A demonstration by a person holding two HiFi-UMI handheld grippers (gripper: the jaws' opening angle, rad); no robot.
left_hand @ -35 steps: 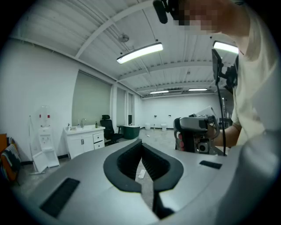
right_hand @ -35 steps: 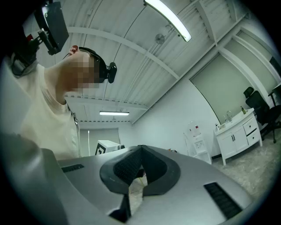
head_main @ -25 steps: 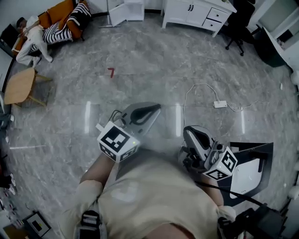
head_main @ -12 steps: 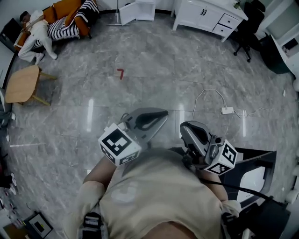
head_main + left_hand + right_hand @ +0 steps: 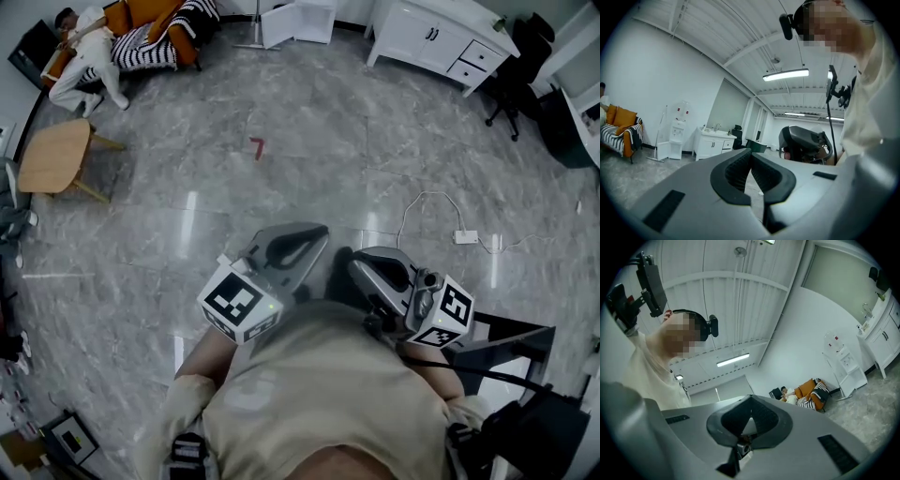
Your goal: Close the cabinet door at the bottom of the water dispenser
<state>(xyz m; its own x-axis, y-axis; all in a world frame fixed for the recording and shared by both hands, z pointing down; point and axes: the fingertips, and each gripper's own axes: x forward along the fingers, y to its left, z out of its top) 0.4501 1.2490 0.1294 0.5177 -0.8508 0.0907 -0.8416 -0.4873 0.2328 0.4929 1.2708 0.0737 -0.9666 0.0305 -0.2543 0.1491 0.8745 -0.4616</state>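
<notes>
Head view: white water dispenser (image 5: 298, 21), bottom cabinet door apparently ajar, stands at the far edge of the grey marbled floor (image 5: 309, 141), well ahead of left gripper (image 5: 314, 234) and right gripper (image 5: 358, 267); left is better aligned. Left gripper view: jaws together, empty, dispenser far left. Right gripper view: jaws together, empty, dispenser far right.

White water dispenser (image 5: 679, 131) stands upright at the far edge of the grey floor (image 5: 628, 171), against the wall (image 5: 647, 93). Its bottom cabinet door (image 5: 663, 151) hangs open, swung out to one side.
</notes>
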